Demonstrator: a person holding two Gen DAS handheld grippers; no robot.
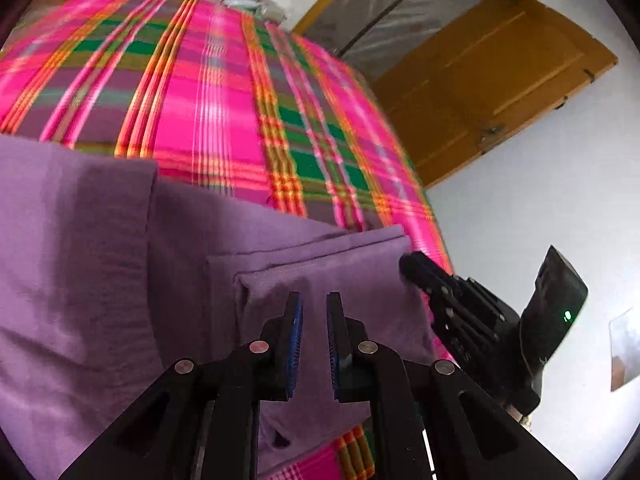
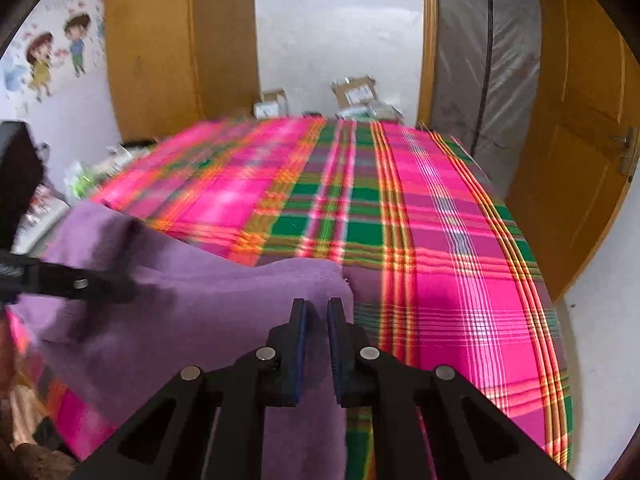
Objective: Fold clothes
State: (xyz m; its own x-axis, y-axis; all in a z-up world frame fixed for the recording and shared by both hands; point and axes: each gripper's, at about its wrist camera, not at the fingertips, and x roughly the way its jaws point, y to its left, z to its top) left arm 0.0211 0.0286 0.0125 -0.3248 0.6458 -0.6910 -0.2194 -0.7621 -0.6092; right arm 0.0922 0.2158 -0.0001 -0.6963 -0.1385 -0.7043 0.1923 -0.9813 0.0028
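Beyond the purple cloth (image 2: 208,312), the plaid bedspread (image 2: 440,264) lies open up to the far cardboard boxes (image 2: 356,90).

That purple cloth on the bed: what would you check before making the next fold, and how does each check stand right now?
1. Purple cloth lies on the plaid bedspread: ok.
2. Left hand-held gripper over the cloth, narrow gap between its jaws: ok.
3. Left one pinching fabric: cannot tell.
4. Right hand-held gripper at the cloth's right edge: ok.
5. Right one pinching fabric: cannot tell.
6. Bare bedspread ahead for folding: ok.
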